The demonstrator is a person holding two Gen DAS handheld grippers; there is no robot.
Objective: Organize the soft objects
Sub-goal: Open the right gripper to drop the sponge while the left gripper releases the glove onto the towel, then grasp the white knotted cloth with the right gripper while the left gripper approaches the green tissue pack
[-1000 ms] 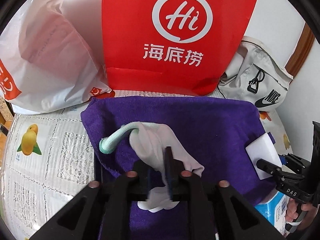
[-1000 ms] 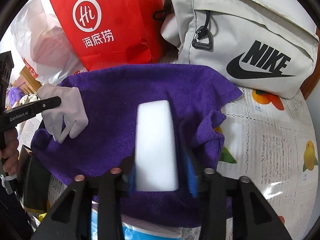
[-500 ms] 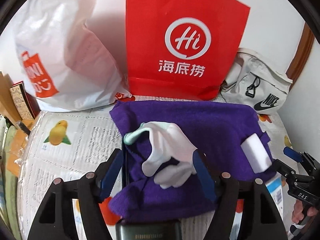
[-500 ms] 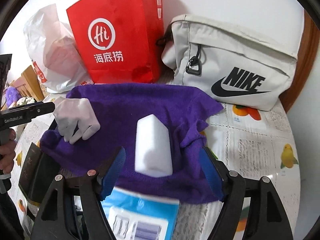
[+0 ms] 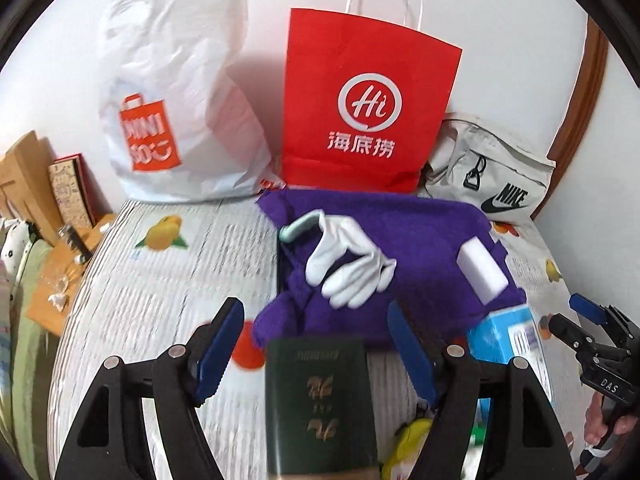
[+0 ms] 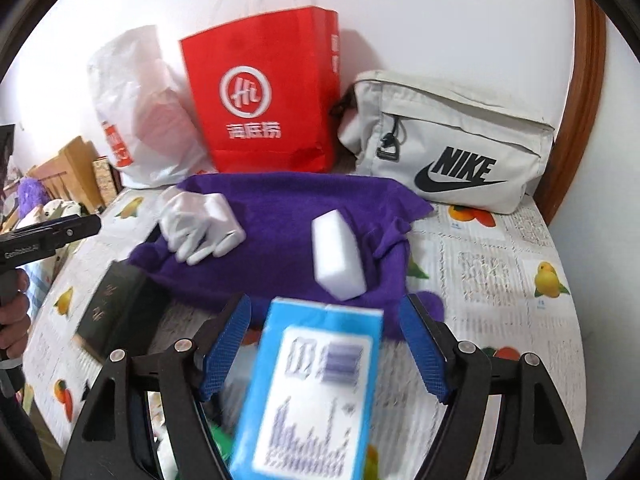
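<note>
Fruit-print tablecloth against a white wall, left gripper and right gripper both wide apart, empty

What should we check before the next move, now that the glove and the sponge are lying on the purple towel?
1. Left gripper empty, blue pads apart: ok; its jaws have just been opening.
2. Right gripper empty, jaws open: ok; it too has just been opening.
3. White glove resting on the purple towel: ok.
4. White sponge resting on the towel, apart from the glove: ok.
5. Towel lying flat: not ok, its near edge is bunched.
6. Path clear: not ok, a dark green booklet and a blue box sit just in front of the grippers.
</note>
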